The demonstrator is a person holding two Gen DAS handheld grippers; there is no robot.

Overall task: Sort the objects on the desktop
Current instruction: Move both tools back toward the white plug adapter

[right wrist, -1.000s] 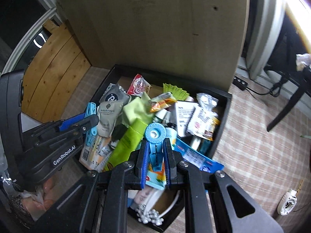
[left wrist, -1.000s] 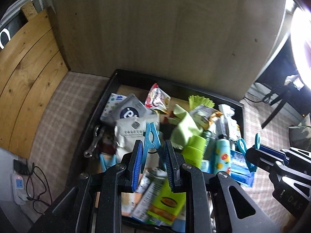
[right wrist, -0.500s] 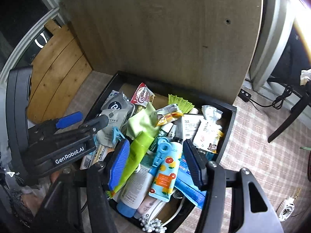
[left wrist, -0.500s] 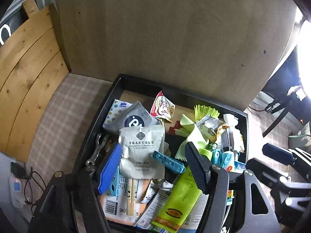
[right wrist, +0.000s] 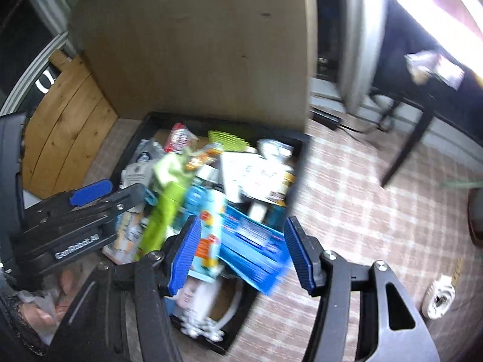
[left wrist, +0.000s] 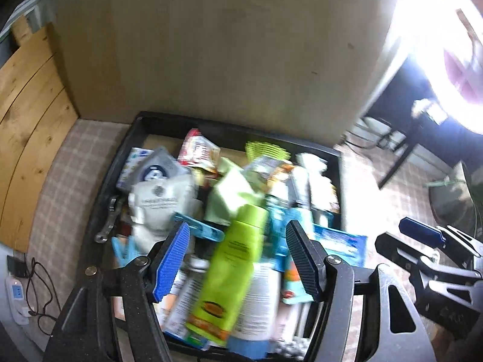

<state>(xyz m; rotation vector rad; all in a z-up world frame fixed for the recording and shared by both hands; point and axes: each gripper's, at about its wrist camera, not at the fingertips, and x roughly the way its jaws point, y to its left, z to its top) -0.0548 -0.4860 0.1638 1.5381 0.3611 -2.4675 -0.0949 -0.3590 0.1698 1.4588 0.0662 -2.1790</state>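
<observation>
Both jaws hang open and empty above the tray (left wrist: 99, 199); green tube (left wrist: 235, 259) lies lengthwise under left gripper (left wrist: 238, 259), nearer than right gripper (right wrist: 241, 255).

My tray (left wrist: 99, 199) sits on the floor mat against a board (left wrist: 211, 45) behind it. In it a bottle (left wrist: 238, 259) lies lengthwise at the middle, a wrench (left wrist: 108, 220) along the left wall, a flat packet (right wrist: 253, 241) overhanging the right front corner.
</observation>
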